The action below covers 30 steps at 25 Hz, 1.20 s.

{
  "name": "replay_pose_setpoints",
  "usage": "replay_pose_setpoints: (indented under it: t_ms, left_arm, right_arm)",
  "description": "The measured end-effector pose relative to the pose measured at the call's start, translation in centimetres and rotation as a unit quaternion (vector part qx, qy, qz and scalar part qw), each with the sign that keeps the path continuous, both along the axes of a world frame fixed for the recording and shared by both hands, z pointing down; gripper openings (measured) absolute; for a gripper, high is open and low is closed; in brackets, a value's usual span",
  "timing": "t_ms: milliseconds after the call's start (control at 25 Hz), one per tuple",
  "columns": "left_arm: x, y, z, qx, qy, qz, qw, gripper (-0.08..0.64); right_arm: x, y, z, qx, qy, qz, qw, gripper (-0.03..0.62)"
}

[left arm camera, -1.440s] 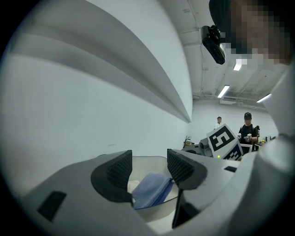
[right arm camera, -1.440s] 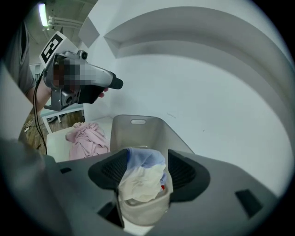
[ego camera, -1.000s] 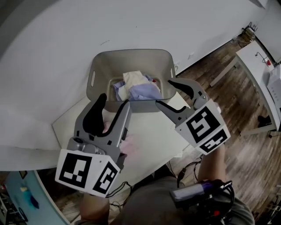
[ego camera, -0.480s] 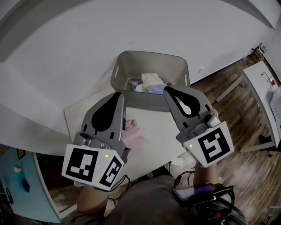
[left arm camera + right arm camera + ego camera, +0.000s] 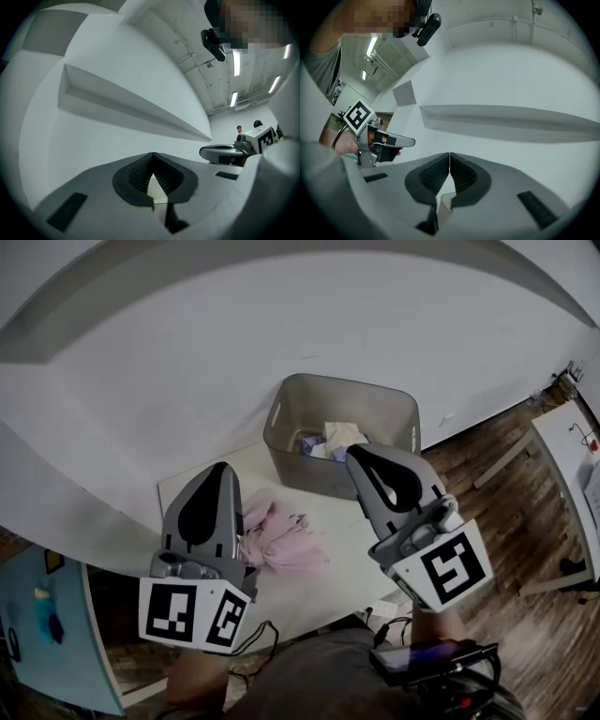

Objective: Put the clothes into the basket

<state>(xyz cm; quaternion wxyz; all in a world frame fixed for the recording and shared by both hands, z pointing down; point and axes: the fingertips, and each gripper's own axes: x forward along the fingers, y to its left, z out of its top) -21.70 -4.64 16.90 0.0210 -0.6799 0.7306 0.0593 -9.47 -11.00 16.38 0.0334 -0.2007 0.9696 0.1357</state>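
While a pink garment lies on the worktop | left tool closed, empty | right tool closed, empty

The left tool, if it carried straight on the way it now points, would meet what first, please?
Probably the white wall: its own view shows that wall straight beyond the shut left tool. The pink clothes and the basket lie off to its right; depth is hard to judge.

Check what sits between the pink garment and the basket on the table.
Nothing sits there: the head view shows only a short strip of bare white table between the pink garment and the basket.
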Motion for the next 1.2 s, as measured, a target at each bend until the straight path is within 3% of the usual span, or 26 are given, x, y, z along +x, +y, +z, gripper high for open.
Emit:
replay_pose_setpoints:
  t_ms: [280, 600, 920, 1200]
  left_arm:
    - [-0.8, 0.4, -1.0, 0.021, -0.015, -0.045, 0.9987, 0.009]
    - [-2.0, 0.7, 1.8, -0.003, -0.018, -0.086, 0.9962, 0.009]
    - [-4.1, 1.8, 9.2, -0.043, 0.035, -0.122, 0.9909, 0.009]
    - [-6.7, 3.3, 15.8, -0.064, 0.056, -0.162, 0.9832, 0.009]
  right_arm:
    - [-0.4, -0.8, -0.8, -0.027, -0.03, -0.027, 0.999, 0.01]
    - [-2.9, -1.0, 1.5, -0.056, -0.022, -0.075, 0.995, 0.011]
    - [-7.1, -0.2, 10.8, -0.126, 0.045, -0.121, 0.984, 0.028]
    - [-10.0, 3.1, 23.3, -0.183, 0.135, -0.186, 0.956, 0.185]
